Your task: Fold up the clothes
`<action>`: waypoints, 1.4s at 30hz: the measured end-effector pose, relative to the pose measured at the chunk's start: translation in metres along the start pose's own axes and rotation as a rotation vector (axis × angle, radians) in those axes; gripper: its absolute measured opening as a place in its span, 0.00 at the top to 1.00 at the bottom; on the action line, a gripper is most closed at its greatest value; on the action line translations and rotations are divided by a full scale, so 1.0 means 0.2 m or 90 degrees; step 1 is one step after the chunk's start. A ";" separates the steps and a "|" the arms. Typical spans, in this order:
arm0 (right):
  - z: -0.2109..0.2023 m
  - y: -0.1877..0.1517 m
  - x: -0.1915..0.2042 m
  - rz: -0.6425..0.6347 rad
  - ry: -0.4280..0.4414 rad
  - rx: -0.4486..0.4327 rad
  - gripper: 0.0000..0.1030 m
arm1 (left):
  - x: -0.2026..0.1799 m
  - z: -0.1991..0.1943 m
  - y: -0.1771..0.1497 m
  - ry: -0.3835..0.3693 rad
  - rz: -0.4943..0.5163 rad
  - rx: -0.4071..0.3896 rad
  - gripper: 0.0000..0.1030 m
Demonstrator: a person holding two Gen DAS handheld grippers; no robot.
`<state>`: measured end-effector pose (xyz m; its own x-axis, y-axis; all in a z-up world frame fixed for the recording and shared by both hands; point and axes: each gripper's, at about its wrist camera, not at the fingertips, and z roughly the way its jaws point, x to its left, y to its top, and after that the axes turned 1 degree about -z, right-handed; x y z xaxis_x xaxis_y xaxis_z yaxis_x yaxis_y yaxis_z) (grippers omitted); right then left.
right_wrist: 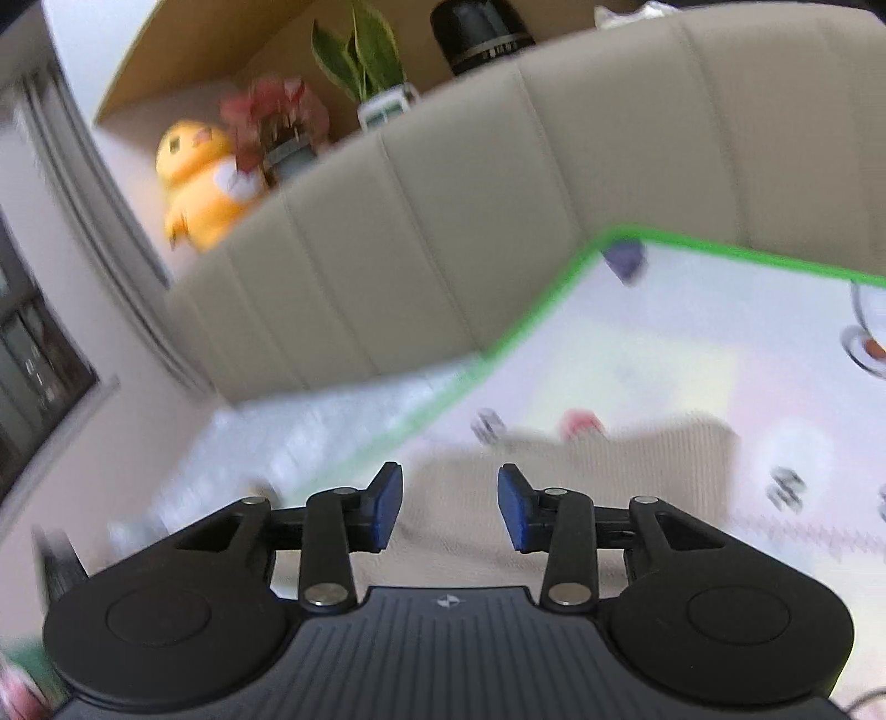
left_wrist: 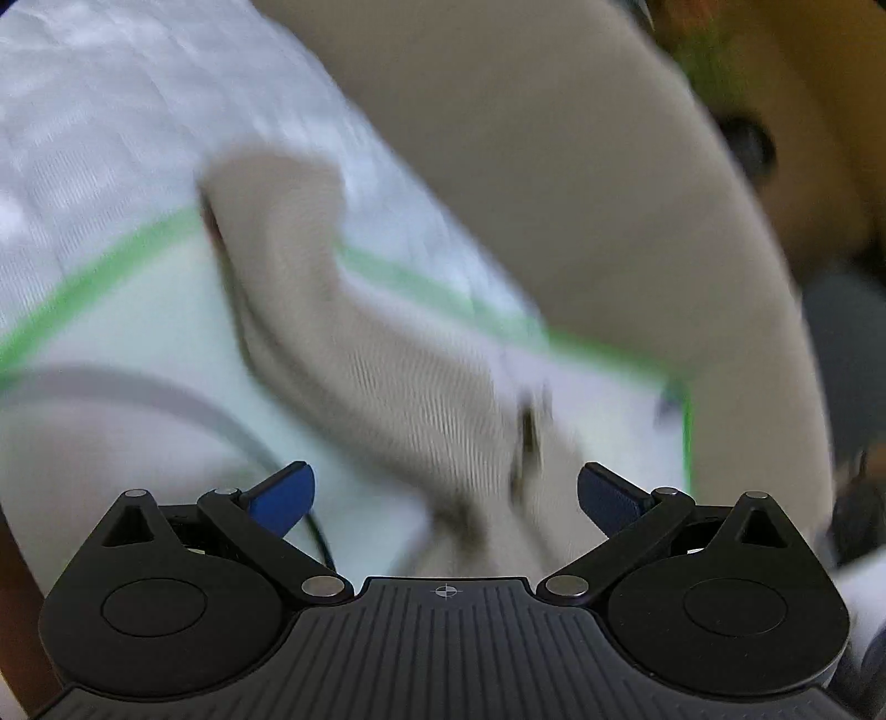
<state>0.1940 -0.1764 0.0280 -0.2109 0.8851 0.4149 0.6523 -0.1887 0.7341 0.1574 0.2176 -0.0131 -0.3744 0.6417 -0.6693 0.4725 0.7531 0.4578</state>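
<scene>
A beige ribbed garment [left_wrist: 354, 354] lies bunched in a long ridge on a white mat with a green border [left_wrist: 111, 277]; the view is blurred. My left gripper [left_wrist: 446, 495] is open just above its near end, jaws wide apart and empty. In the right wrist view the same beige garment [right_wrist: 637, 459] lies flatter on the patterned mat [right_wrist: 692, 332]. My right gripper [right_wrist: 448, 507] is open above the garment's near edge, holding nothing.
A beige padded headboard or sofa back [right_wrist: 498, 194] curves around the mat's far side. Behind it stand a yellow plush toy [right_wrist: 199, 183], potted plants [right_wrist: 365, 61] and a dark cylinder [right_wrist: 482, 33]. A white quilted cover [left_wrist: 111, 111] lies beyond the green border.
</scene>
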 end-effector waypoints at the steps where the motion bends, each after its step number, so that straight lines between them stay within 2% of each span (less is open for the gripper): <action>1: -0.02 -0.07 -0.04 -0.005 -0.008 0.011 0.63 | 0.00 -0.01 0.08 0.028 0.025 -0.035 0.01; 3: -0.03 -0.17 -0.12 0.018 -0.011 0.028 0.63 | 0.00 0.01 0.25 0.084 0.068 -0.090 0.01; 4: -0.04 -0.21 -0.16 0.041 -0.008 0.030 0.63 | 0.02 0.05 0.32 0.104 0.067 -0.091 0.01; 6: -0.05 -0.29 -0.26 0.085 -0.003 0.035 0.63 | 0.07 0.15 0.44 0.141 0.025 -0.065 0.02; 9: -0.06 -0.33 -0.34 0.112 -0.007 0.029 0.63 | 0.17 0.30 0.49 0.190 -0.058 -0.010 0.07; 11: -0.07 -0.35 -0.40 0.130 -0.010 0.025 0.63 | 0.18 0.38 0.45 0.245 -0.066 0.001 0.34; 12: -0.08 -0.36 -0.43 0.140 -0.012 0.023 0.63 | 0.16 0.40 0.43 0.278 -0.052 -0.003 0.42; 14: -0.09 -0.39 -0.48 0.158 -0.015 0.019 0.62 | 0.08 0.39 0.39 0.315 0.005 -0.018 0.75; 17: -0.11 -0.41 -0.55 0.182 -0.014 0.012 0.61 | -0.06 0.32 0.36 0.336 0.089 -0.033 0.84; 19: -0.12 -0.40 -0.57 0.200 -0.004 0.006 0.61 | -0.20 0.25 0.37 0.325 0.143 -0.041 0.90; 22: -0.15 -0.38 -0.58 0.215 0.023 -0.007 0.60 | -0.40 0.13 0.40 0.271 0.167 -0.051 0.90; 26: -0.21 -0.36 -0.54 0.209 0.047 -0.025 0.54 | -0.76 0.02 0.37 0.181 0.207 -0.065 0.90; 30: -0.26 -0.35 -0.54 0.209 0.061 -0.039 0.54 | -1.11 0.02 0.24 0.064 0.244 -0.043 0.90; 32: -0.29 -0.34 -0.55 0.216 0.064 -0.047 0.53 | -1.26 0.05 0.15 0.019 0.264 -0.025 0.80; 33: -0.30 -0.34 -0.56 0.224 0.067 -0.051 0.53 | -1.33 0.06 0.10 0.004 0.279 -0.019 0.79; 37: -0.34 -0.33 -0.60 0.247 0.073 -0.068 0.51 | -1.50 0.09 -0.08 -0.024 0.343 -0.005 0.68; 39: -0.35 -0.33 -0.61 0.251 0.075 -0.074 0.51 | -1.52 0.10 -0.15 -0.026 0.357 0.007 0.66; 42: -0.34 -0.33 -0.62 0.256 0.076 -0.071 0.51 | -1.47 0.12 -0.21 -0.016 0.357 0.023 0.57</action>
<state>0.1278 -0.3035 -0.0349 -0.0427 0.6781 0.7337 0.6187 -0.5587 0.5524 0.2666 -0.0066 0.1511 -0.0393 0.9384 -0.3432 0.6204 0.2922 0.7279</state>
